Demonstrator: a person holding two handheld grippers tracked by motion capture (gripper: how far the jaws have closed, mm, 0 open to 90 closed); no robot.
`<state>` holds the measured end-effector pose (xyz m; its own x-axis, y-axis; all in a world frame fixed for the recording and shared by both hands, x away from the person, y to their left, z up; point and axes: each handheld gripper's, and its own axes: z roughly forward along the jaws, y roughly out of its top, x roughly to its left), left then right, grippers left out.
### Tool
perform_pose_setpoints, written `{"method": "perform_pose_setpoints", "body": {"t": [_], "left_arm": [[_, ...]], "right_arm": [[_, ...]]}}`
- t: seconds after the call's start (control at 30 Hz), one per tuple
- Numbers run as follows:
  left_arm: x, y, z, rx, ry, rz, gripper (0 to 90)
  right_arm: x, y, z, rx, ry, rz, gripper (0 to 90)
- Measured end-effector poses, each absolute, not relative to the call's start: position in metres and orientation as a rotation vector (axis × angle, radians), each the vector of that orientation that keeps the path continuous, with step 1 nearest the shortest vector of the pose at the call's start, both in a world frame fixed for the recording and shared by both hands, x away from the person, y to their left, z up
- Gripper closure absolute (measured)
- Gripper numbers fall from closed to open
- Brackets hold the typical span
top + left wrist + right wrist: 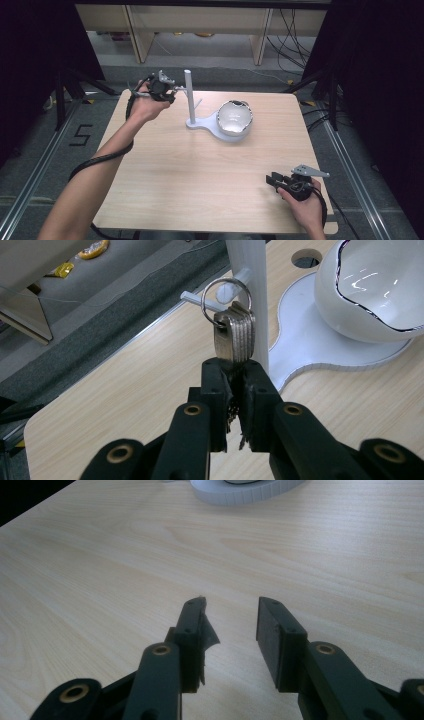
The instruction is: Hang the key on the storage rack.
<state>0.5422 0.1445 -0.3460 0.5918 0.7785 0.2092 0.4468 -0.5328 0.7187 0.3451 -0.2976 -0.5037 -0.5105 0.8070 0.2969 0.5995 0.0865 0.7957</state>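
Note:
My left gripper is shut on a bunch of silver keys. Their ring is threaded over a thin white peg that sticks out from the upright white post. In the high view the left gripper is at the table's far left, level with the post. The post's flat white base also carries a glossy white bowl. My right gripper rests open low over the wood near the front right edge, nothing between its jaws.
The light wooden table stands on a grey floor with rails along both sides. Wooden shelving legs and loose cables are beyond the far edge. Dark curtains flank the scene.

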Motion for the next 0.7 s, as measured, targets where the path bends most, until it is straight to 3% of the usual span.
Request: {"method": "perform_pose_setpoints", "body": {"t": [0.57,0.7], "left_arm": [[0.5501,0.1408,-0.3519,2.219,0.995,0.674,81.3],[0.5482,0.1406,-0.3522,2.199,0.980,0.675,75.5]], "right_arm": [[0.3460,-0.3006,-0.5035,1.375,2.155,1.368,64.8],[0.3446,-0.2985,-0.5043,1.425,2.143,1.370,64.4]]}}
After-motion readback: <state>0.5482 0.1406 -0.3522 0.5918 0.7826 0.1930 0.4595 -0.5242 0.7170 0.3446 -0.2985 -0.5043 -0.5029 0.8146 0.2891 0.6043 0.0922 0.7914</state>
